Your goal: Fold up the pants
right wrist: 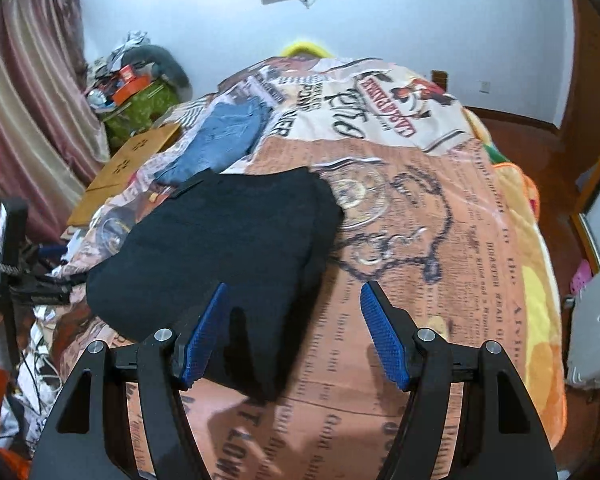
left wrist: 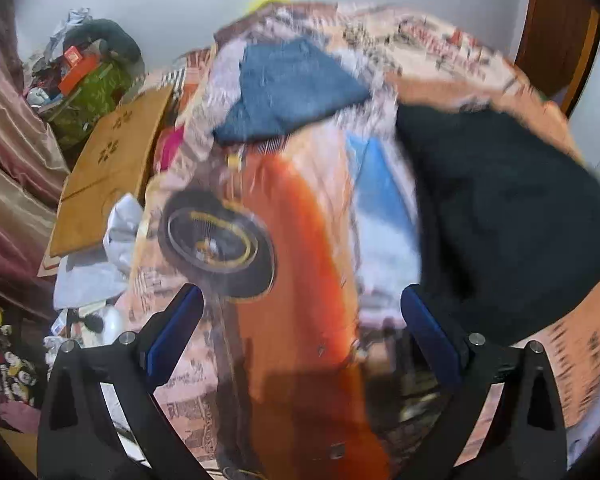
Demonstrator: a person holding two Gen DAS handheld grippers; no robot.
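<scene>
Black pants (right wrist: 228,248) part-hidden behind right gripper (right wrist: 292,300) — left view blurred

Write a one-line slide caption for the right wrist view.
Open right hand-held gripper above folded black pants on a printed bedspread, blue jeans lying beyond.

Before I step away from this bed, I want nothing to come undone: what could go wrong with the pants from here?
1. The folded black pants lie near the bed's left side, above cluttered floor; a nudge might slide them off.
2. The right gripper, open, hovers just over their near corner; its left finger could snag and undo the fold.
3. The folded jeans lie right behind them, so shifting either may disturb the other.
</scene>
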